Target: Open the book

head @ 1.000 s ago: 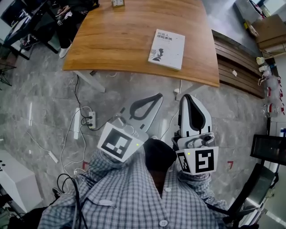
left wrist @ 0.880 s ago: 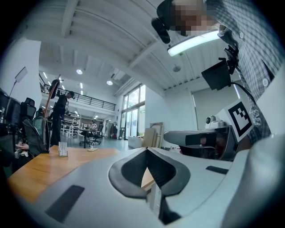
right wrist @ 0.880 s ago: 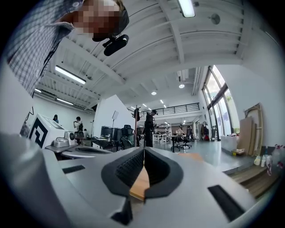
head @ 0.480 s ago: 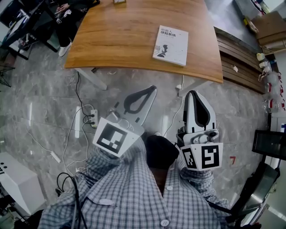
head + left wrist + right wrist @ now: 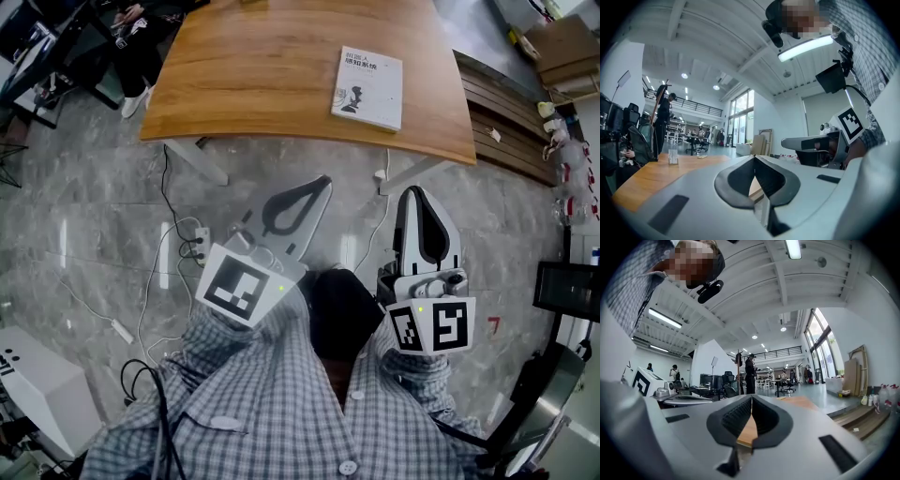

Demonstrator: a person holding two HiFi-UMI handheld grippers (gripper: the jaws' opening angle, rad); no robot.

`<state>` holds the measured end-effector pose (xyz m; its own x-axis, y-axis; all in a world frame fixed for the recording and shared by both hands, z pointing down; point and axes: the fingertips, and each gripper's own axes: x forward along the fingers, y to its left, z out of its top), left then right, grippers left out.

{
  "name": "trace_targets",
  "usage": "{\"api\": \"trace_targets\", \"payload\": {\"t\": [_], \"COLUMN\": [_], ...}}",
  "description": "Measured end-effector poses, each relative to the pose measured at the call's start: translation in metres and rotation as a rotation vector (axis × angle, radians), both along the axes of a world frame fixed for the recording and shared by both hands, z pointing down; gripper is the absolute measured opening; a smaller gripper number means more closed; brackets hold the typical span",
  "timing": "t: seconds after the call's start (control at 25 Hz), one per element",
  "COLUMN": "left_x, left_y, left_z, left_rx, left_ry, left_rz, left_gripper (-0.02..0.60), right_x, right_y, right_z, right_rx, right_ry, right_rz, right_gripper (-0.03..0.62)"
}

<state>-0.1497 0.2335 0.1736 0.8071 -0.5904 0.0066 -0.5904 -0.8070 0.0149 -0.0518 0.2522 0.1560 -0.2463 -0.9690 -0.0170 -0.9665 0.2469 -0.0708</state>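
A closed white book (image 5: pixel 367 88) with a dark figure on its cover lies on the wooden table (image 5: pixel 253 84), near the table's right front edge. Both grippers hover over the floor, short of the table and apart from the book. My left gripper (image 5: pixel 324 181) is shut and empty, pointing up-right toward the table. My right gripper (image 5: pixel 418 190) is shut and empty too, its tip below the table's front edge, under the book. In the left gripper view the shut jaws (image 5: pixel 755 157) meet at their tips, with the table beyond. The right gripper view shows the same (image 5: pixel 751 397).
A grey stone floor (image 5: pixel 94 234) with a power strip (image 5: pixel 199 246) and loose white cables lies to the left. Wooden steps (image 5: pixel 511 122) run along the right. A white box (image 5: pixel 37 384) stands at lower left. Chairs and a person's legs (image 5: pixel 141 37) are by the table's far left corner.
Both grippers and the view have shifted forward toward the table; the table edge now sits closer to the gripper tips. Both stay shut. The book has not moved on the table.
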Motion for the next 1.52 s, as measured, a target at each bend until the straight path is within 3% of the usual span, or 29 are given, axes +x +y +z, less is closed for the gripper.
{"api": "trace_targets", "payload": {"t": [0.28, 0.6, 0.88, 1.24, 1.52], "left_x": [-0.005, 0.0, 0.034, 0.092, 0.128], "left_y": [-0.01, -0.035, -0.074, -0.157, -0.214], "left_z": [0.007, 0.016, 0.024, 0.026, 0.03], "left_rx": [-0.012, -0.012, -0.014, -0.087, -0.108], "left_ry": [0.023, -0.005, -0.026, 0.008, -0.018], "left_rz": [-0.027, -0.06, -0.068, -0.095, -0.159], "left_gripper": [0.008, 0.008, 0.008, 0.008, 0.008], "right_x": [-0.003, 0.009, 0.031, 0.082, 0.124], "right_y": [0.0, -0.031, -0.076, -0.163, -0.225], "right_z": [0.01, 0.023, 0.031, 0.034, 0.036], "right_rx": [-0.022, -0.032, -0.02, -0.046, -0.057], "right_ry": [0.036, 0.04, 0.098, 0.081, 0.05], "right_rz": [0.003, -0.019, -0.064, -0.121, -0.166], "right_gripper": [0.021, 0.021, 0.021, 0.021, 0.021]}}
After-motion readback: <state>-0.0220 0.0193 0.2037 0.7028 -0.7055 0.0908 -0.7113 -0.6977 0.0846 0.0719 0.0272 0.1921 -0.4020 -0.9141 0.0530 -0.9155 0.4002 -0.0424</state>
